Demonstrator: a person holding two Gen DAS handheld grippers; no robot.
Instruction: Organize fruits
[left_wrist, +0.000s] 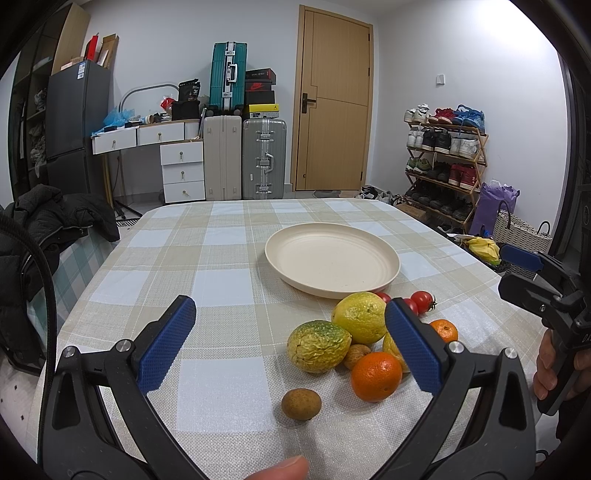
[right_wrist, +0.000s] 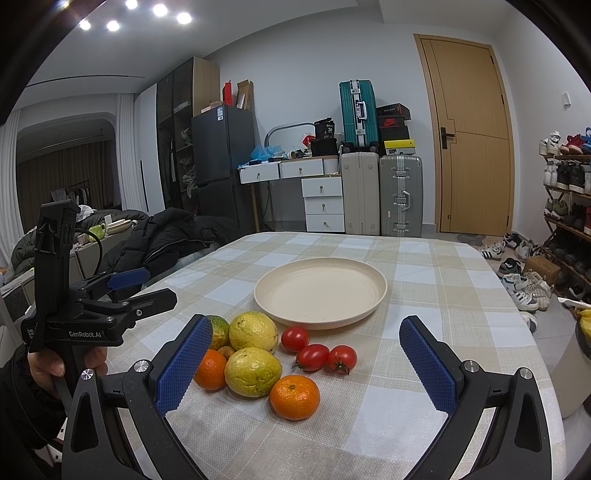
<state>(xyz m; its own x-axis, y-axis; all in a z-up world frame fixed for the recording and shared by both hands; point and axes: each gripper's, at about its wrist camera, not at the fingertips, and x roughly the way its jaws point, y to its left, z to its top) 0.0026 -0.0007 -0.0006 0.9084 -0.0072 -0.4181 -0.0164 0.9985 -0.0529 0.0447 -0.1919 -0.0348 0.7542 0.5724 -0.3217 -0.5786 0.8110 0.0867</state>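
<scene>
A cream plate (left_wrist: 332, 264) (right_wrist: 320, 291) sits empty on the checked table. In front of it lies a cluster of fruit: yellow-green wrinkled fruits (left_wrist: 318, 346) (right_wrist: 253, 371), oranges (left_wrist: 376, 376) (right_wrist: 294, 397), cherry tomatoes (left_wrist: 422, 300) (right_wrist: 312, 356) and a small brown fruit (left_wrist: 301, 403). My left gripper (left_wrist: 290, 339) is open and empty, above the left side of the cluster. My right gripper (right_wrist: 306, 363) is open and empty, above the cluster's right side. Each gripper shows in the other's view: the right (left_wrist: 546, 280), the left (right_wrist: 110, 295).
The checked tablecloth (left_wrist: 221, 288) covers the table. Black jackets (left_wrist: 44, 229) lie past the left edge. Suitcases (left_wrist: 243, 158), drawers and a door stand at the back. A shoe rack (left_wrist: 443, 162) and a basket (left_wrist: 521, 229) stand on the right.
</scene>
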